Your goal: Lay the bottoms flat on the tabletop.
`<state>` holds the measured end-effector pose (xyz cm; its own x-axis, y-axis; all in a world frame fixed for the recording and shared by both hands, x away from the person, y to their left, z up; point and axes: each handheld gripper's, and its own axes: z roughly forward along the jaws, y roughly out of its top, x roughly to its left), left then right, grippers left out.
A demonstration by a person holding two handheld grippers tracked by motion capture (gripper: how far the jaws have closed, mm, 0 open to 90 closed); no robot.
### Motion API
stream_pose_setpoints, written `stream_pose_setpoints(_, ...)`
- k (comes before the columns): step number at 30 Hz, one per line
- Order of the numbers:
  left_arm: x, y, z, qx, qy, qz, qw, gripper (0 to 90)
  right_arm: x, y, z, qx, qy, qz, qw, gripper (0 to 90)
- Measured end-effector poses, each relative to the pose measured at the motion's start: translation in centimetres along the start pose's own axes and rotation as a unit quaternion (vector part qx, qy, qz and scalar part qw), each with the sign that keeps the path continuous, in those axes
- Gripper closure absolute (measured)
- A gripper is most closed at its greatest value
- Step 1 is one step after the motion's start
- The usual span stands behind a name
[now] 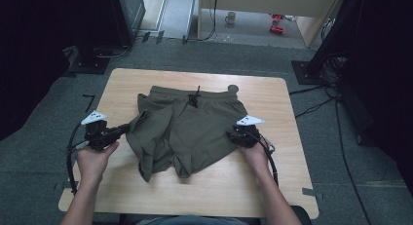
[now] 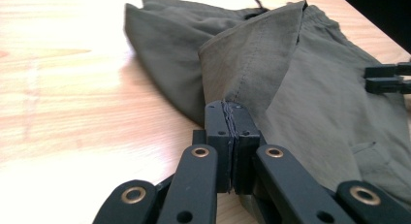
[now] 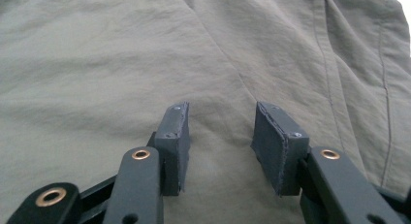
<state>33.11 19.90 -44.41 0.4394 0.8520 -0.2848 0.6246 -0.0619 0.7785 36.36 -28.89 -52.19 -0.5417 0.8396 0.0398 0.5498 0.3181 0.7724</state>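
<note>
Olive shorts [image 1: 187, 130] lie spread on the wooden worktop [image 1: 272, 186], waistband toward the far edge, legs toward the person. A dark drawstring [image 1: 195, 96] sits at the middle of the waistband.

Left leg of the garment: its hem edge is lifted and folded over toward the middle, pulled up into a tented flap, as the left gripper view shows. The left gripper [image 1: 124, 129] is clamped tight on that hem, with cloth pinched between its pads [image 2: 231, 132] and no gap between the jaws.

Right leg: lies flat. The right gripper [image 1: 233, 135] rests at its outer edge. In the right gripper view its jaws stand parted over the fabric [image 3: 97, 78], with cloth below and between them; the pads [image 3: 277, 141] do not press on it. No fold is gripped there.

Both hands [image 1: 95, 159] enter from the near edge of the worktop, each holding its gripper with a cable trailing back.

Surroundings: grey carpet [image 1: 58, 103] around the worktop; a mug [image 1: 230, 17] and a red object [image 1: 276, 26] on the floor well beyond the far edge.
</note>
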Motion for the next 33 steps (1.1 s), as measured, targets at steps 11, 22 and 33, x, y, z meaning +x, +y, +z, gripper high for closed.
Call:
stream_pose_setpoints(11, 1.7, -1.5, -1.2, 0.009, 0.019, -0.025, 0.9995, 89.7, -1.4, -0.4, -0.6, 0.000, -0.015, 0.013, 0.9998, 57.5)
stream_pose_setpoints(22, 2.9, -3.4, -2.2, 0.036, 0.036, -0.039, 0.9979, 89.6, -2.3, -0.6, -0.9, 0.000, -0.029, 0.024, 0.9993, 57.4)
stream_pose_setpoints(33, 3.0, -4.2, -3.1, 0.022, 0.029, -0.031, 0.9988, 79.6, -2.4, -0.6, -0.9, 0.000, -0.040, 0.028, 0.9988, 55.5)
